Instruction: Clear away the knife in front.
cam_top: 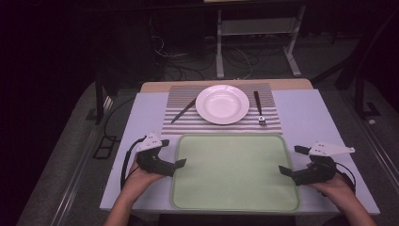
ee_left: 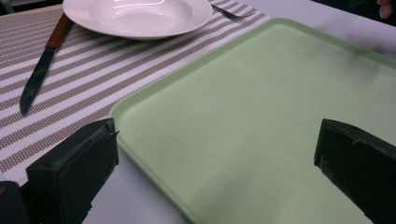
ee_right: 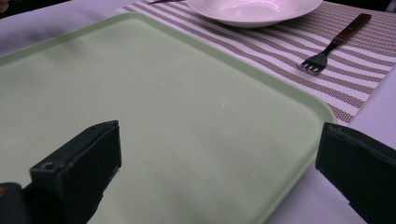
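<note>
Both grippers hover at the green tray (cam_top: pixel 235 172), left gripper (cam_top: pixel 175 165) and right gripper (cam_top: pixel 288 173) wide open, holding nothing. The tray lies flat below the placemat (cam_top: pixel 179 123). Uneven grabs could tilt it or nudge the plate (cam_top: pixel 222 104).

White plate (cam_top: pixel 222 104) centred on striped placemat (cam_top: pixel 181 123); knife (cam_top: pixel 183 110) left of plate, fork (cam_top: pixel 259 109) right, both w/ dark handles.
</note>
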`<action>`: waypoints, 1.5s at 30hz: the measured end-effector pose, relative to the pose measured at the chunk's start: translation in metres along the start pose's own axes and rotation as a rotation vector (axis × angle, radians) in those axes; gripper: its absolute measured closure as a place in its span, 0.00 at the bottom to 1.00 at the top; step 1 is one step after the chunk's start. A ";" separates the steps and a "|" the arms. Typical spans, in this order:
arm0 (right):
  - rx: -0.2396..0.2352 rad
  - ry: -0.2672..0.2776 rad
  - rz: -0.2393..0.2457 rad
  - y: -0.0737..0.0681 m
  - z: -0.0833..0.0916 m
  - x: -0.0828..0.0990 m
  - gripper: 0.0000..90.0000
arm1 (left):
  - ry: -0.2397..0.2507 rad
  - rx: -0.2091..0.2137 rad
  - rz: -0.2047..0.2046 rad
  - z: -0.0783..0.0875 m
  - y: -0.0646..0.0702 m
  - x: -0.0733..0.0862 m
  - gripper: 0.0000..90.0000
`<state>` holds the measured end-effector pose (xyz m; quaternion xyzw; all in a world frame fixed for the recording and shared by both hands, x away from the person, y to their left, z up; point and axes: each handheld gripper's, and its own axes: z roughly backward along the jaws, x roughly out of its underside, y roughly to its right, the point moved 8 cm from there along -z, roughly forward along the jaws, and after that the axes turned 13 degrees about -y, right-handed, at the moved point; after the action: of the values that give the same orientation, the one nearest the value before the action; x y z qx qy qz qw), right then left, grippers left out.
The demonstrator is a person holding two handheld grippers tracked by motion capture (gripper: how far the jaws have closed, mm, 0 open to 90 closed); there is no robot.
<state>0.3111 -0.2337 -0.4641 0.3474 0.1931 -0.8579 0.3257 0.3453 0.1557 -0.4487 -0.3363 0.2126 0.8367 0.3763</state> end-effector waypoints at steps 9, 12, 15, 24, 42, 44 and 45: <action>-0.003 0.011 -0.002 0.000 0.002 0.000 0.01 | -0.005 0.002 -0.014 -0.011 -0.005 -0.011 0.00; -0.002 0.014 -0.005 0.001 0.002 -0.001 0.01 | -0.008 -0.013 -0.024 -0.015 -0.009 -0.014 0.00; -0.005 0.015 -0.004 0.001 0.001 -0.001 0.01 | -0.011 -0.018 -0.017 -0.019 -0.016 -0.016 0.00; -0.002 0.018 -0.006 0.001 0.002 -0.001 0.00 | -0.027 -0.036 -0.026 -0.026 -0.028 -0.020 0.00; 0.003 0.020 -0.001 0.001 0.001 -0.002 0.00 | -0.038 -0.045 -0.045 -0.048 -0.043 -0.040 0.00; 0.003 0.020 0.002 0.000 0.001 -0.003 0.00 | -0.034 -0.042 -0.046 -0.051 -0.044 -0.042 0.00; 0.003 0.022 0.003 0.000 0.001 -0.003 0.00 | -0.039 -0.042 -0.049 -0.052 -0.045 -0.043 0.00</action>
<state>0.3122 -0.2331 -0.4613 0.3576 0.1948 -0.8538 0.3244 0.4223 0.1317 -0.4577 -0.3329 0.1792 0.8380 0.3935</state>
